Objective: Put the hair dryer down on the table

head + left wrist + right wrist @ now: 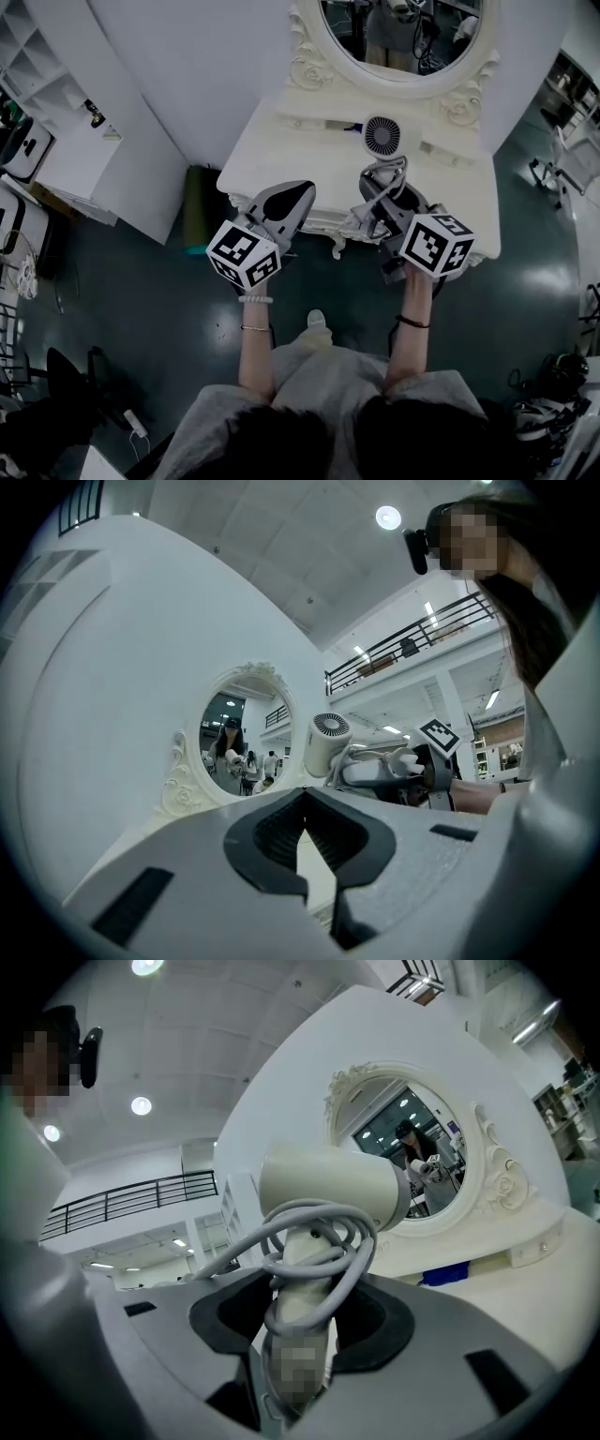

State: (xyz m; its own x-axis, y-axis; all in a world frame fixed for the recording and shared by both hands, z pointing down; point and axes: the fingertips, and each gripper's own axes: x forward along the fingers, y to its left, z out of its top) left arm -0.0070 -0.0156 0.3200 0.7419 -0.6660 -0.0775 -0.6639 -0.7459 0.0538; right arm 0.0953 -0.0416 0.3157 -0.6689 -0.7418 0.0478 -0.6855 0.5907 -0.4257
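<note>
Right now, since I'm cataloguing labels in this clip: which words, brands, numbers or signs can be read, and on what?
No words, brands or numbers can be read in any view.
Left claw and right claw: their cubes bear square black-and-white markers, which are patterns, not letters.
Hair dryer: no legible print on it.

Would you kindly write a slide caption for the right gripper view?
The right tool grips a white hair dryer by its handle, facing an ornate oval mirror.
</note>
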